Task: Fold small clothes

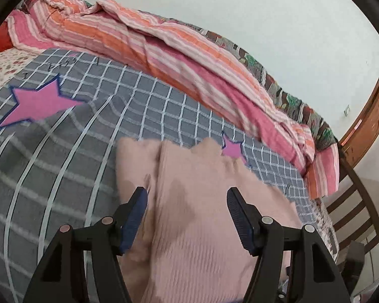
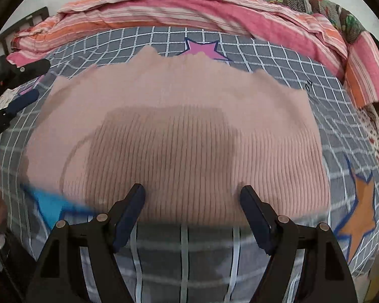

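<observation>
Bed: a grey checked sheet [image 2: 278,58] with coloured stars was spread over the bed, and that was the whole work surface.
Quilt: a pink and orange striped quilt [image 1: 144,38] was bunched along the far side, well apart from the folding spot, so it wasn't in the way.
Chair: a wooden chair [image 1: 353,202] was seen off the end of the bed in the left wrist view.
Top: a pink ribbed top [image 2: 189,131] was laid flat on the sheet, just ahead of both tools. A darker rectangular patch was seen through the knit, which was probably a layer tucked underneath, but that couldn't be told for sure. In the left wrist view a lengthwise ridge was seen near one edge, so one side looked like it had already been turned in.
Progress: judged as somewhere in the middle; the top was flattened and maybe partly folded, and a final fold into a small packet was still left.
Left gripper [image 1: 187,199]: jaws were spread wide over the top, and nothing was pinched.
Right gripper [image 2: 192,197]: jaws were spread wide at the near hem, and nothing was held.
</observation>
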The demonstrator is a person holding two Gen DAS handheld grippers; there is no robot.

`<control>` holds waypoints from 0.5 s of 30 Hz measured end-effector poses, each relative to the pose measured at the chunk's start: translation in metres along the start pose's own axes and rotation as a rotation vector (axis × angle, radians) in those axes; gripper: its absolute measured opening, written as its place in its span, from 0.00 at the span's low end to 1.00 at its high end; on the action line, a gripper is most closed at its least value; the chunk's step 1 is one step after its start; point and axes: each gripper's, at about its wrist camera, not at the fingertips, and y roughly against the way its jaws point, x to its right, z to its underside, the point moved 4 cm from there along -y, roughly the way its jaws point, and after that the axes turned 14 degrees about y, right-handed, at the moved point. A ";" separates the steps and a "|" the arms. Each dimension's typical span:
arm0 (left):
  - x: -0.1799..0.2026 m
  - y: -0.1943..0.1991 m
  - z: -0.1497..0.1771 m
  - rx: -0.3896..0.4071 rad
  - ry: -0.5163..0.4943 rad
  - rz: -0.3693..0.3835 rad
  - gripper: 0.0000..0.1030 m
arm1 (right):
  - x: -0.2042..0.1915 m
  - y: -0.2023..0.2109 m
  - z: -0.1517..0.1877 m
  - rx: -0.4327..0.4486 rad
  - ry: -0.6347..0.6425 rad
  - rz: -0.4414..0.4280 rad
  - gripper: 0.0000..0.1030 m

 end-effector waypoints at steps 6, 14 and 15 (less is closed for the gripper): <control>-0.018 0.011 0.034 -0.053 -0.021 -0.015 0.62 | 0.011 0.019 0.036 0.055 -0.069 -0.085 0.75; -0.033 0.041 0.082 -0.064 -0.053 -0.060 0.62 | 0.075 0.051 0.060 0.265 -0.139 0.089 0.75; -0.034 0.042 0.085 -0.075 -0.043 -0.054 0.62 | 0.081 0.054 0.064 0.275 -0.142 0.103 0.75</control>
